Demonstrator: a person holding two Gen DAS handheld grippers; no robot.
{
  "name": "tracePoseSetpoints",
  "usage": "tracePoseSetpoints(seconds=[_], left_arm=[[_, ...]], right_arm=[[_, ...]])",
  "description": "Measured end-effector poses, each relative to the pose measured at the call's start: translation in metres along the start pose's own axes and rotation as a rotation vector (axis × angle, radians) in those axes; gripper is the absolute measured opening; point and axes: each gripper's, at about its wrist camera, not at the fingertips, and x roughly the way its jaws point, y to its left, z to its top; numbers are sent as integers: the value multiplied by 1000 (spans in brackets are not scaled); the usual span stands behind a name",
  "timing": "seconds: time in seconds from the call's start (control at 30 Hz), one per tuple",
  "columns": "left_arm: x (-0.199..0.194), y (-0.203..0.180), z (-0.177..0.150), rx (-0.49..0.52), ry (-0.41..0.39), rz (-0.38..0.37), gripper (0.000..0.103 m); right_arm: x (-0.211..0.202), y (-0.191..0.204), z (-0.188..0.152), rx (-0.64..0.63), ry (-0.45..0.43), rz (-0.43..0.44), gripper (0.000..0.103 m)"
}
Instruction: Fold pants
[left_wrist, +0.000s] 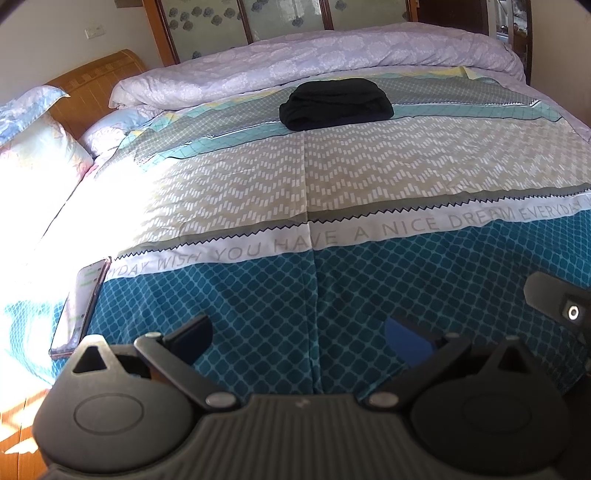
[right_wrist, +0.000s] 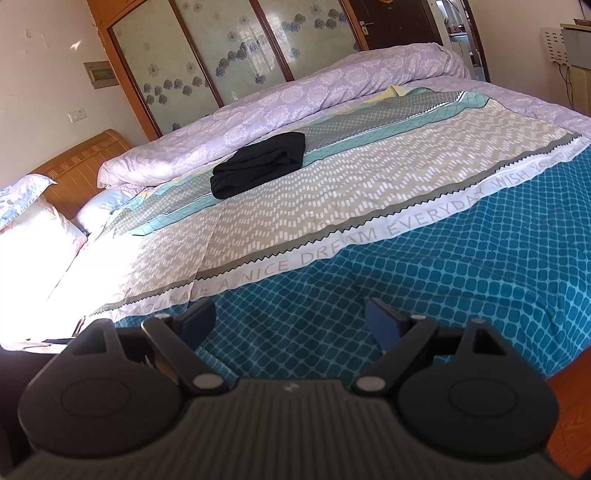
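Note:
Black pants (left_wrist: 335, 104) lie folded in a compact bundle on the far part of the bed, by the rolled lilac duvet; they also show in the right wrist view (right_wrist: 260, 164). My left gripper (left_wrist: 299, 334) is open and empty, held over the teal front part of the bedspread, far from the pants. My right gripper (right_wrist: 290, 325) is open and empty too, over the same teal area near the bed's front edge. Part of the right gripper shows at the right edge of the left wrist view (left_wrist: 561, 302).
A patterned bedspread (left_wrist: 369, 177) covers the bed. A rolled lilac duvet (left_wrist: 332, 55) lies along the far side. A phone (left_wrist: 83, 302) lies at the front left edge. Pillows (left_wrist: 33, 147) and a wooden headboard (left_wrist: 92, 85) are at left. Wooden floor (right_wrist: 572, 424) lies below.

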Motion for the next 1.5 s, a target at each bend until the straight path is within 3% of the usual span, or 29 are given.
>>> tracePoseSetpoints(seconds=[1.5], left_arm=[[6, -2, -3, 13, 69, 13, 103]], right_arm=[[0, -4, 1, 0, 10, 4, 90]])
